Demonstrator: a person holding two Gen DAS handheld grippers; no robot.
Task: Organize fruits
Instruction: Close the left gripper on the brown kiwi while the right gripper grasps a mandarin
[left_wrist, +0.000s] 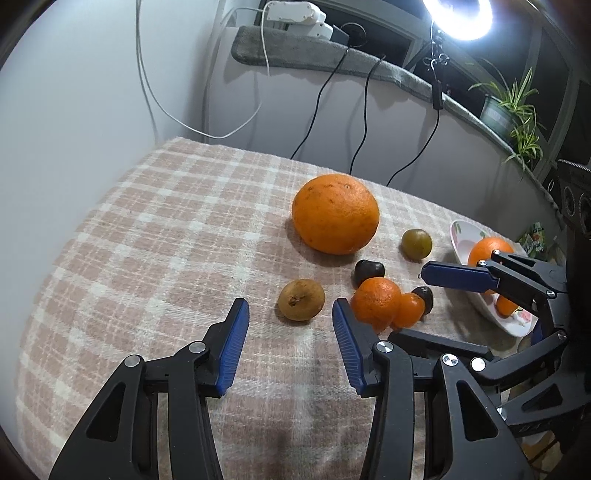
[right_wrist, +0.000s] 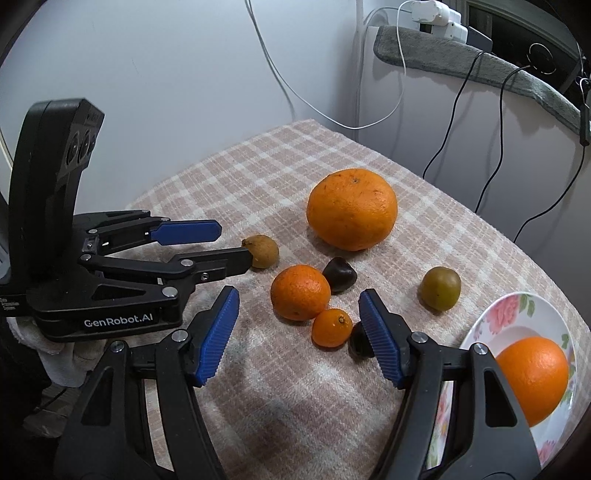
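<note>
A worktop (left_wrist: 147, 229) under a pink-and-cream checked cloth fills the middle of both views. In the left wrist view the left gripper (left_wrist: 290, 314) rises from the bottom edge with its blue pads apart and only cloth between them; a brown fruit (left_wrist: 301, 299) lies just beyond the tips. The right gripper (right_wrist: 299, 301) comes up from the bottom of the right wrist view, also parted and gripping nothing, its tips flanking a small mandarin (right_wrist: 331, 328) without touching it.

The floral plate (right_wrist: 517, 314) sits at the lower right of the right wrist view and holds an orange (right_wrist: 533, 376). A large orange (left_wrist: 335, 214) lies near the centre, well apart from the plate. Below it a medium mandarin (right_wrist: 300, 292) touches the small one, with a dark chestnut-like fruit (right_wrist: 340, 275) just beside it. A greenish fruit (right_wrist: 439, 288) lies to the right, near the plate rim. A second dark fruit (right_wrist: 360, 343) sits partly hidden behind the right gripper's right pad.
</note>
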